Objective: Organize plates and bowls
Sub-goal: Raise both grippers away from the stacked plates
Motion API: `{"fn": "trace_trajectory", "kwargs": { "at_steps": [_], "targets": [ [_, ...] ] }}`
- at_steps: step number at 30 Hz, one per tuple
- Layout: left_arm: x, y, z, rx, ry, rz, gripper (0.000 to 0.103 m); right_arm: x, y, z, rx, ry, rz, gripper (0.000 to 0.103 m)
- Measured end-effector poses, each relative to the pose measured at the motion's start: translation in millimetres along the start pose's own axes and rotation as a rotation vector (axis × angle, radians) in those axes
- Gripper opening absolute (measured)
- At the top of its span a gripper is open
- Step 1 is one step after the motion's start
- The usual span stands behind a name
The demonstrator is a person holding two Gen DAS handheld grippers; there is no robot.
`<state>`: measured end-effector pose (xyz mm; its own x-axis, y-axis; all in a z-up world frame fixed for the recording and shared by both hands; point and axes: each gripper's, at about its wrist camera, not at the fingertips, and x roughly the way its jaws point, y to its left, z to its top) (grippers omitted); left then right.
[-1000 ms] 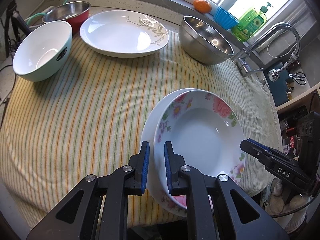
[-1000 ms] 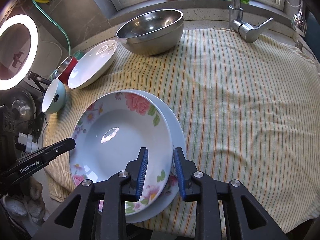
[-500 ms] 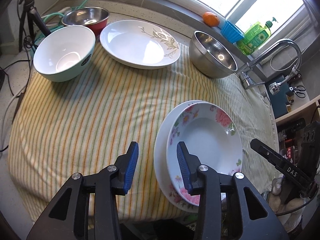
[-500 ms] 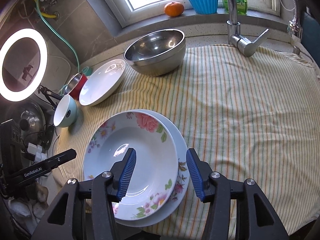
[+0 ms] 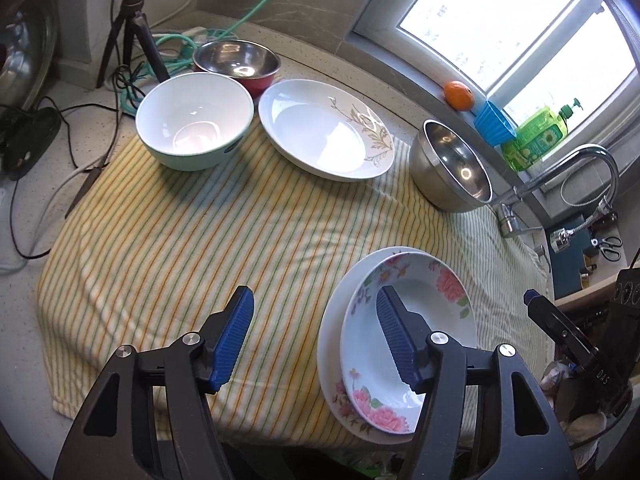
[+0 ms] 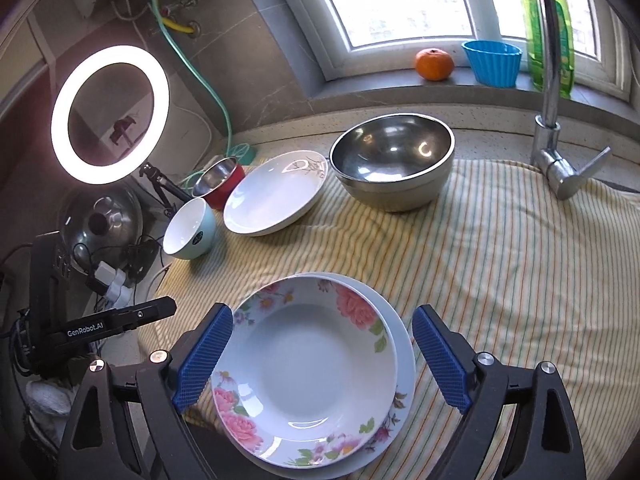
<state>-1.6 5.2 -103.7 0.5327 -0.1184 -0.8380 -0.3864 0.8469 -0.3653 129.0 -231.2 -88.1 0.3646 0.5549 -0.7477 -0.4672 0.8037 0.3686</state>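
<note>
The floral plate (image 6: 316, 376) sits stacked in a white plate (image 6: 404, 360) at the near edge of the striped cloth (image 5: 200, 248) on the table. Both the left tool (image 5: 316, 336) and right tool (image 6: 320, 360) gape wide, holding nothing. Farther back stand a white bowl (image 5: 194, 120), leaf-patterned plate (image 5: 324, 134) and steel bowl (image 5: 452, 166).

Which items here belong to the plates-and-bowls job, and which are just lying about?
Job: floral plates, leaf plate, white bowl, red bowl, steel bowl.

Lying about: orange, blue cup, soap bottle, ring light, faucet.
</note>
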Motion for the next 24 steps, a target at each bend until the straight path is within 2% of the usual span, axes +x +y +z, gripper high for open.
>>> {"fn": "trace_trajectory", "kwargs": {
  "at_steps": [6, 10, 16, 24],
  "targets": [
    [-9, -12, -5, -0.058, -0.06, 0.023, 0.063, -7, -8, 23, -0.055, 0.007, 0.069, 0.089],
    [-17, -21, -3, -0.098, -0.108, 0.037, 0.063, -14, -16, 41, -0.074, 0.014, 0.081, 0.089],
    [-22, -28, 8, -0.148, -0.153, 0.044, 0.063, -18, -7, 73, -0.174, 0.008, 0.08, 0.089],
    [2, -13, 31, -0.19, -0.125, -0.016, 0.063, 8, 30, 126, -0.293, 0.017, 0.058, 0.089]
  ]
}}
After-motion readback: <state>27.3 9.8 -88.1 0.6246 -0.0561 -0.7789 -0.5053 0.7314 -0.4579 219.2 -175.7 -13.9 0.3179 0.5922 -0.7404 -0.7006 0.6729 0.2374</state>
